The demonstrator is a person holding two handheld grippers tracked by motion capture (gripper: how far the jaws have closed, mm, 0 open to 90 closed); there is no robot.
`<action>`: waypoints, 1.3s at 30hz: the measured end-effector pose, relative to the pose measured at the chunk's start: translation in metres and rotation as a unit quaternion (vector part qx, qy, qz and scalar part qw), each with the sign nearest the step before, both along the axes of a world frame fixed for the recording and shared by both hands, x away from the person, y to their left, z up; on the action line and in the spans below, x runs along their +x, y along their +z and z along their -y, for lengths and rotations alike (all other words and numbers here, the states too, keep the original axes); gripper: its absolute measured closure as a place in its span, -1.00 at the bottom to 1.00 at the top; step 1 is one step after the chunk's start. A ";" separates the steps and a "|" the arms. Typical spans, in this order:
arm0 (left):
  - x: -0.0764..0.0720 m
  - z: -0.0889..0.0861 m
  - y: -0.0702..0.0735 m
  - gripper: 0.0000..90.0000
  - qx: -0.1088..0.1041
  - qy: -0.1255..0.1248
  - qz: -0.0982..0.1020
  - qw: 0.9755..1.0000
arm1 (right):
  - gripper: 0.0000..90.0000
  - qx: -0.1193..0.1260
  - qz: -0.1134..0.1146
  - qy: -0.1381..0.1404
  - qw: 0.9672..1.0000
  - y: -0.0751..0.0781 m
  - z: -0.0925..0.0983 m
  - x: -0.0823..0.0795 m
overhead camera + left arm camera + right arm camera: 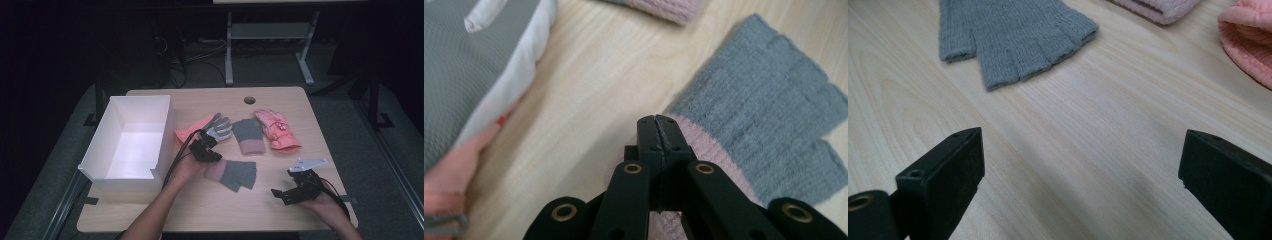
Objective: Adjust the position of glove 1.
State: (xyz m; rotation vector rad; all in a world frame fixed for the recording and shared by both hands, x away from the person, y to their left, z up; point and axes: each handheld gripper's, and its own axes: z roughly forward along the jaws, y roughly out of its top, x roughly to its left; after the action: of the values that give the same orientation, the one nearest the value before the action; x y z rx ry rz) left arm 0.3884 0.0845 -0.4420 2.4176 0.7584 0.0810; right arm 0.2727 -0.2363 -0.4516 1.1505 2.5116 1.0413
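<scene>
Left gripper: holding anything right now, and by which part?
The left gripper is shut on the near grey fingerless glove, pinching its pink cuff edge.

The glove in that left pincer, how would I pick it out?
Start at the white box on the table's left. Just to its right, the left gripper pinches a knitted fingerless glove by its pink cuff. Its twin lies farther back, between two padded gloves.

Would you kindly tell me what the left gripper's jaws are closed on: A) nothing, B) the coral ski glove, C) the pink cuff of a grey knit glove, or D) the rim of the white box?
C: the left gripper has its jaws pinched together on the pink cuff of the grey knit glove lying on the table.
</scene>
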 end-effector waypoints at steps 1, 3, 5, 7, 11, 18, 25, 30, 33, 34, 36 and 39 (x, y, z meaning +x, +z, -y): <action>-0.002 -0.001 0.000 1.00 0.005 -0.006 0.000 1.000 | -0.91 0.001 0.000 -0.001 1.000 0.000 0.000 0.000; -0.008 -0.003 0.000 1.00 -0.001 -0.002 -0.006 1.000 | -0.91 0.001 0.000 -0.001 1.000 0.000 0.000 0.000; -0.013 -0.006 0.001 1.00 0.004 -0.008 -0.005 1.000 | -0.91 0.000 0.000 0.000 1.000 -0.001 0.000 0.000; -0.019 -0.008 0.000 1.00 0.004 -0.012 -0.004 1.000 | -0.91 0.000 -0.002 0.000 1.000 0.000 0.000 0.000; -0.031 -0.013 0.002 1.00 0.005 -0.015 -0.007 1.000 | -0.91 0.001 0.002 0.004 1.000 0.000 -0.001 0.000; -0.050 -0.023 0.003 1.00 0.007 -0.036 -0.020 0.999 | -0.91 0.004 -0.006 0.009 1.000 0.000 -0.005 -0.002; -0.072 -0.027 0.003 1.00 -0.008 -0.053 -0.034 0.998 | -0.91 0.002 -0.005 0.015 1.000 0.000 -0.008 -0.002; -0.085 -0.026 0.001 1.00 -0.021 -0.063 -0.049 0.997 | -0.91 0.001 -0.003 0.016 1.000 -0.001 -0.007 -0.001; -0.091 -0.026 0.003 1.00 -0.017 -0.070 -0.045 0.996 | -0.91 0.004 -0.007 0.011 1.000 0.000 -0.007 -0.002; -0.092 -0.027 0.005 1.00 -0.018 -0.070 -0.043 0.996 | -0.91 0.002 -0.003 0.014 1.000 0.000 -0.007 -0.002; -0.094 -0.033 0.007 1.00 -0.011 -0.066 -0.032 0.997 | -0.91 0.003 -0.003 0.013 1.000 0.000 -0.007 -0.002; -0.093 -0.044 0.008 1.00 -0.010 -0.051 -0.029 0.998 | -0.91 0.004 -0.007 0.011 1.000 0.000 -0.007 -0.002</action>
State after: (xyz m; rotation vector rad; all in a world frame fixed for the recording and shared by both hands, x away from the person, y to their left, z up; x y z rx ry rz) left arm 0.2953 0.1284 -0.4340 2.4445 0.6569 -0.0361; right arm 0.2709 -0.2290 -0.4518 1.1378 2.5384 1.0529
